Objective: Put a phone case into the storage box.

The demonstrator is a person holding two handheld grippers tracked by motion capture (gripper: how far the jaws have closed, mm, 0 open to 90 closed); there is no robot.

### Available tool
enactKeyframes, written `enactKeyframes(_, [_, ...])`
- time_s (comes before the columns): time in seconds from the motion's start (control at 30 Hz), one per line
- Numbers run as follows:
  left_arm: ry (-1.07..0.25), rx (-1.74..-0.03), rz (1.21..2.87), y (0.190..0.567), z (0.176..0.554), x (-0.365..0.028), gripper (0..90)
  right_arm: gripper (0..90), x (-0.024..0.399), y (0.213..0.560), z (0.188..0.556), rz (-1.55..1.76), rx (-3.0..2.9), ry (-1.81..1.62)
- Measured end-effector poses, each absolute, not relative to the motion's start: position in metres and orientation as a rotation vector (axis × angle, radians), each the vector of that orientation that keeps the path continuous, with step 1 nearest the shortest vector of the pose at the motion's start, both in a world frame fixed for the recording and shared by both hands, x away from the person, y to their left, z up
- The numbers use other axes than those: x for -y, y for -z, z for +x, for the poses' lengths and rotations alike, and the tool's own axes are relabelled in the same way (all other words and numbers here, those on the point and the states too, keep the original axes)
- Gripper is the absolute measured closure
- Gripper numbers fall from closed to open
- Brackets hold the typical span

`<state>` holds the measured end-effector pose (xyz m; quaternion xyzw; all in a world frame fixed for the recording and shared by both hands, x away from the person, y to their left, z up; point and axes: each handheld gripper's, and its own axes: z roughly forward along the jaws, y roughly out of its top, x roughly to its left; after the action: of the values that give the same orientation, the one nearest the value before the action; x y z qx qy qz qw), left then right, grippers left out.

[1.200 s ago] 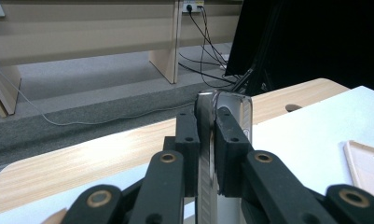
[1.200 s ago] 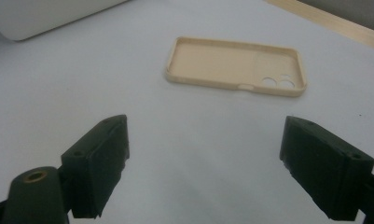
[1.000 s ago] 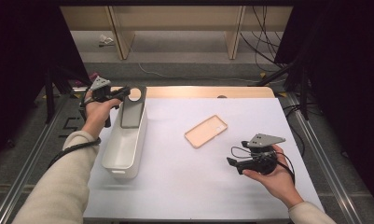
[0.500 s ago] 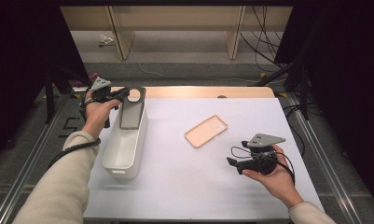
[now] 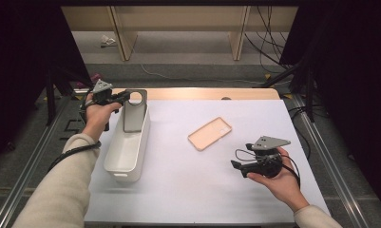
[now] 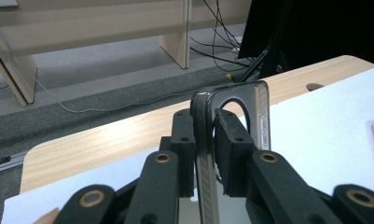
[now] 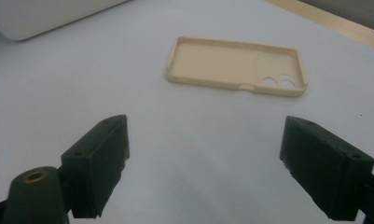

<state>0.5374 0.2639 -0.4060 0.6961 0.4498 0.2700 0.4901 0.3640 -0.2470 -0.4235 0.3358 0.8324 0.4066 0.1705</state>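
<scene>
While the left gripper (image 6: 204, 154) clamps the grey phone case (image 6: 231, 116), right gripper (image 7: 203, 168) jaws stand wide.

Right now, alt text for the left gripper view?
The left gripper pinches the edge of a dark translucent phone case with a round camera cutout, held upright. Behind it are the white table cover and wooden table edge.

Black cables (image 5: 269, 33) trail across the grey floor (image 5: 188, 52) beyond wooden legs (image 5: 121, 35).
</scene>
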Motion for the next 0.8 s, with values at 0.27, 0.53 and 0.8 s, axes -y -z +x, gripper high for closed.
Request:
enactKeyframes(0.27, [-0.666, -1.094, 1.720, 0.4065, 0.5396, -0.2649, 76.6, 16.5, 0.2467, 0.4239, 0.3643, 0.950, -2.367, -1.156])
enactKeyframes(0.53, [-0.684, -1.109, 1.754, 0.4077, 0.5421, -0.2646, 74.9, 16.5, 0.2468, 0.4238, 0.3642, 0.951, -2.366, -1.157])
enactKeyframes(0.8, [-0.696, -1.115, 1.779, 0.4083, 0.5439, -0.2638, 73.5, 16.4, 0.2465, 0.4238, 0.3643, 0.951, -2.369, -1.159])
